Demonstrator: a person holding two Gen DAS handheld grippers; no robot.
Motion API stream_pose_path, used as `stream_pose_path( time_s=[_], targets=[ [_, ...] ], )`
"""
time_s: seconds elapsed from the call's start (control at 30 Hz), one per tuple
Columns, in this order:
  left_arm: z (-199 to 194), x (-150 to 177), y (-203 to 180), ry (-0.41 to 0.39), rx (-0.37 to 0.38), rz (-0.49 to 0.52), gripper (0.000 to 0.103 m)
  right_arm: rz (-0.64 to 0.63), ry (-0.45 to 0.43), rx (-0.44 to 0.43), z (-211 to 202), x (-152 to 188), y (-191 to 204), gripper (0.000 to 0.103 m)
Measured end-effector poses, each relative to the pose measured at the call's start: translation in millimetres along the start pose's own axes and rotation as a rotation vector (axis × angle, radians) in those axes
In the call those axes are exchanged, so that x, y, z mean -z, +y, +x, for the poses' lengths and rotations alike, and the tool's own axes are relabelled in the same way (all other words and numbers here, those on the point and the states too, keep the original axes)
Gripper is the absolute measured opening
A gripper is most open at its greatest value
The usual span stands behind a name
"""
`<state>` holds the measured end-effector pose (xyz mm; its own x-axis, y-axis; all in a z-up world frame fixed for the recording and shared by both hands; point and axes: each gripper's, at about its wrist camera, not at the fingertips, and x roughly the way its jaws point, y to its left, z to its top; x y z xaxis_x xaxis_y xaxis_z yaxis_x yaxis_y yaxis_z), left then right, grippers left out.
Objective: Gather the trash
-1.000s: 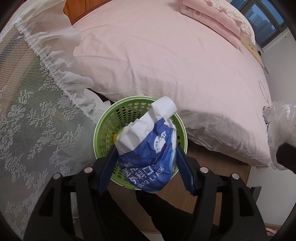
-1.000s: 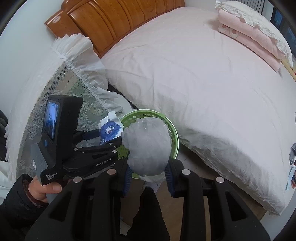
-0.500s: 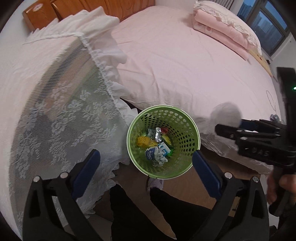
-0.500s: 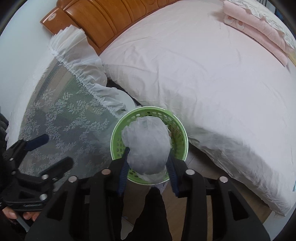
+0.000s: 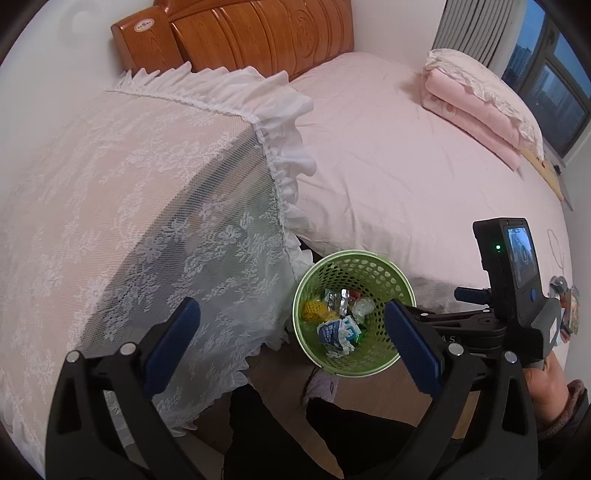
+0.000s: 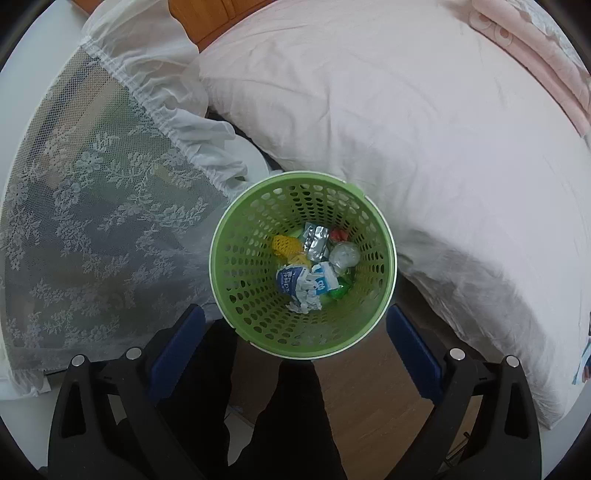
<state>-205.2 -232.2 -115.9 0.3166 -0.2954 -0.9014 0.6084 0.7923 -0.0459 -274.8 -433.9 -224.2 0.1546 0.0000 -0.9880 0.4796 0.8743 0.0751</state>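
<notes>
A green perforated trash basket [image 6: 236, 280] stands on the floor between the bed and a lace-covered stand; it also shows in the left wrist view [image 5: 369, 363]. Inside lie a blue and white mask wrapper [image 6: 295, 282], a crumpled clear plastic ball [image 6: 344, 254], a silver foil wrapper [image 6: 316, 240] and a yellow net piece [image 6: 286, 245]. My right gripper [image 6: 295, 354] is open and empty, directly above the basket. My left gripper [image 5: 291, 343] is open and empty, above and left of the basket. The right gripper's body [image 5: 517, 291] shows at the right of the left wrist view.
A pink bed [image 5: 406, 166] with folded pink bedding [image 5: 480, 107] lies behind the basket. A stand under a white lace cover [image 5: 129, 206] is at the left. A wooden headboard [image 5: 258, 33] stands at the back. The person's dark-clothed legs [image 6: 288, 413] are below the grippers.
My left gripper dropped the blue mask wrapper into the basket and pulled back left. My right gripper opened over the basket and the clear plastic ball fell in.
</notes>
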Motion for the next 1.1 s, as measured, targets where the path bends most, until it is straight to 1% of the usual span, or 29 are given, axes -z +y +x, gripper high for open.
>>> stream_pose_path(
  time_s=[0.07, 0.13, 0.27, 0.3, 0.37, 0.4, 0.47, 0.5, 0.53, 0.63, 0.7, 0.8, 0.97, 1.1],
  targets=[
    [-10, -7, 6, -0.016, 0.001, -0.021, 0.095, -0.016, -0.032, 0.004, -12, -2, 8, 0.098],
    [-23, -14, 15, -0.044, -0.018, -0.041, 0.095, -0.046, -0.084, 0.001, -34, -10, 19, 0.098],
    [-55, -27, 34, -0.121, -0.068, -0.091, 0.095, -0.110, -0.206, -0.016, -81, -28, 42, 0.100],
    [-64, -31, 40, -0.141, -0.080, -0.109, 0.095, -0.129, -0.252, -0.029, -99, -33, 52, 0.100],
    [-83, -37, 53, -0.183, -0.103, -0.137, 0.095, -0.150, -0.306, -0.051, -120, -40, 62, 0.100],
    [-94, -39, 59, -0.209, -0.116, -0.152, 0.095, -0.169, -0.354, -0.070, -139, -43, 71, 0.100],
    [-116, -44, 71, -0.261, -0.154, -0.173, 0.095, -0.191, -0.405, -0.085, -162, -47, 81, 0.100],
    [-127, -45, 77, -0.288, -0.180, -0.181, 0.095, -0.210, -0.449, -0.099, -180, -48, 89, 0.100],
    [-137, -46, 82, -0.311, -0.208, -0.190, 0.095, -0.219, -0.470, -0.106, -188, -50, 94, 0.100],
    [-159, -47, 99, -0.352, -0.268, -0.233, 0.095, -0.265, -0.547, -0.132, -219, -54, 117, 0.101],
    [-168, -46, 109, -0.355, -0.295, -0.256, 0.095, -0.293, -0.573, -0.153, -231, -56, 129, 0.101],
    [-172, -40, 120, -0.351, -0.348, -0.296, 0.095, -0.330, -0.584, -0.180, -240, -64, 146, 0.101],
    [-174, -28, 137, -0.331, -0.373, -0.349, 0.095, -0.397, -0.565, -0.206, -245, -67, 173, 0.101],
    [-190, -25, 149, -0.367, -0.412, -0.384, 0.095, -0.441, -0.553, -0.216, -253, -69, 195, 0.101]
  ],
)
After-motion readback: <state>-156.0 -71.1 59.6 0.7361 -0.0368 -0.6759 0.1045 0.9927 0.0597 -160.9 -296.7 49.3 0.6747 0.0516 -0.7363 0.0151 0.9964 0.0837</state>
